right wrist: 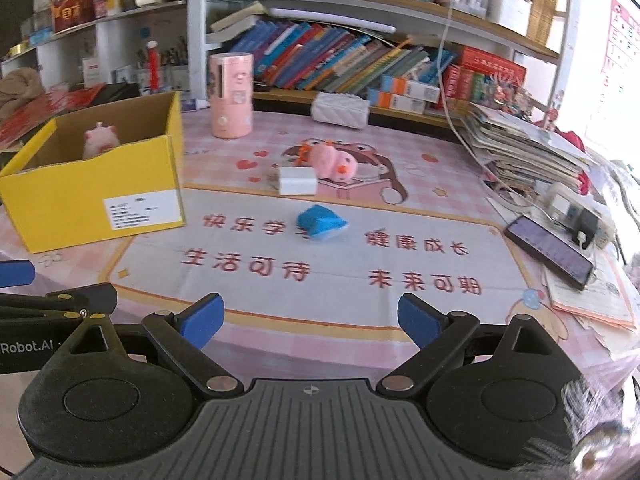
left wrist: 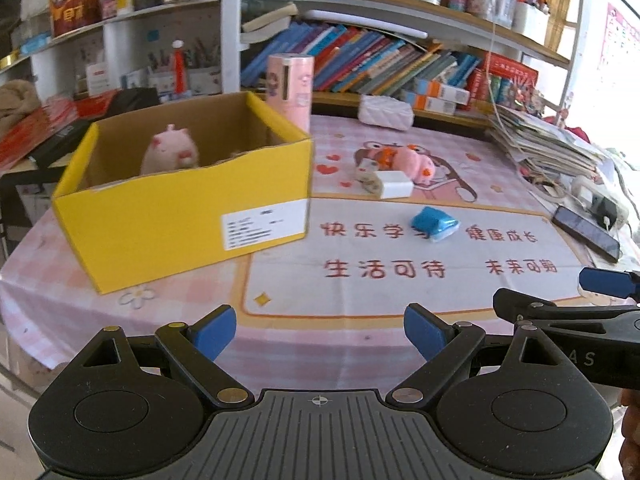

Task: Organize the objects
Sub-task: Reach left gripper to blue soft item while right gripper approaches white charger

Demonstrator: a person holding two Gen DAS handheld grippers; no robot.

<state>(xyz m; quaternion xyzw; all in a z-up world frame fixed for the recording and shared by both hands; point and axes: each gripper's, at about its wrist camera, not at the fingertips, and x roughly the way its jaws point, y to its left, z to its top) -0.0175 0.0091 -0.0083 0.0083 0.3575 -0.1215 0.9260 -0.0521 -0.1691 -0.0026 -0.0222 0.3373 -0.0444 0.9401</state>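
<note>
Left wrist: left gripper (left wrist: pixel 319 334) spread wide and empty over the table edge; blue packet (left wrist: pixel 434 224) mid-table right of the yellow box (left wrist: pixel 180 216), long axis running left-right. Right wrist: right gripper (right wrist: pixel 310 322) also spread, empty; packet (right wrist: pixel 321 222) straight ahead, white charger (right wrist: pixel 298 181) and pink plush (right wrist: pixel 334 162) behind it.

We saw a bright, daylit scene in both views. Light poured in from the far right, where a window (left wrist: pixel 624 92) was blown out to white glare. The tabletop (right wrist: pixel 360 216) was evenly lit with only soft shadows. Fisheye distortion bent the shelves (left wrist: pixel 400 8) into curves, and the edges and upper shelves were smeared with blur.
</note>
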